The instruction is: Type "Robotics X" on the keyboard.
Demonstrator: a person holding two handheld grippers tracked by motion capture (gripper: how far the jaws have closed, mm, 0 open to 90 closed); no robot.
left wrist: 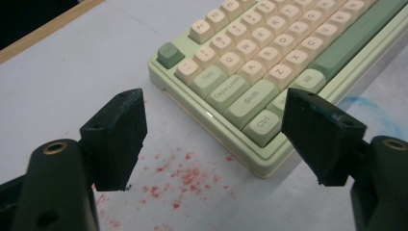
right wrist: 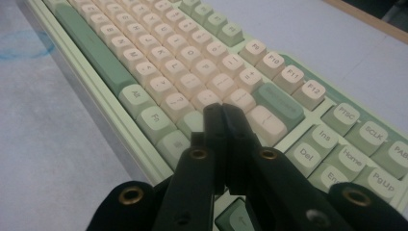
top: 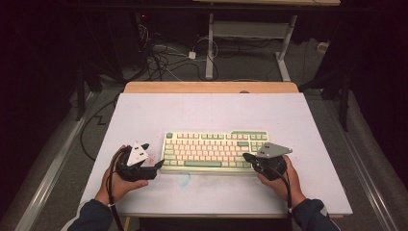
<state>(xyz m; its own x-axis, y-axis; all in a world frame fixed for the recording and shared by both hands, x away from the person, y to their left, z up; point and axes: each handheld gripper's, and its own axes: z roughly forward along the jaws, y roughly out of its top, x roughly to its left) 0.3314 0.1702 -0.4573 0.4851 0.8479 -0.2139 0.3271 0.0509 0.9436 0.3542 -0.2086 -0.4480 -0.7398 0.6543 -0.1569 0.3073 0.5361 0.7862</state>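
Observation:
A pale green keyboard [top: 216,149] with cream and green keys lies across the middle of the white table top [top: 144,115]. My left gripper [top: 153,155] is at its front left corner, held in a hand. In the left gripper view its jaws [left wrist: 214,120] stand wide open with nothing pinched, and the keyboard [left wrist: 269,57] corner with the Ctrl key lies just ahead between them. My right gripper [top: 246,157] is at the keyboard's right end. In the right gripper view it [right wrist: 223,113] is shut, its tips together over the keys of the keyboard [right wrist: 192,72] near the Shift key.
Red speckles [left wrist: 183,178] stain the table by the left gripper, and a faint blue smear [top: 184,179] lies in front of the keyboard. A wooden strip [top: 211,87] edges the far side. Beyond it, cables [top: 163,60] and a desk frame [top: 250,33] stand on the floor.

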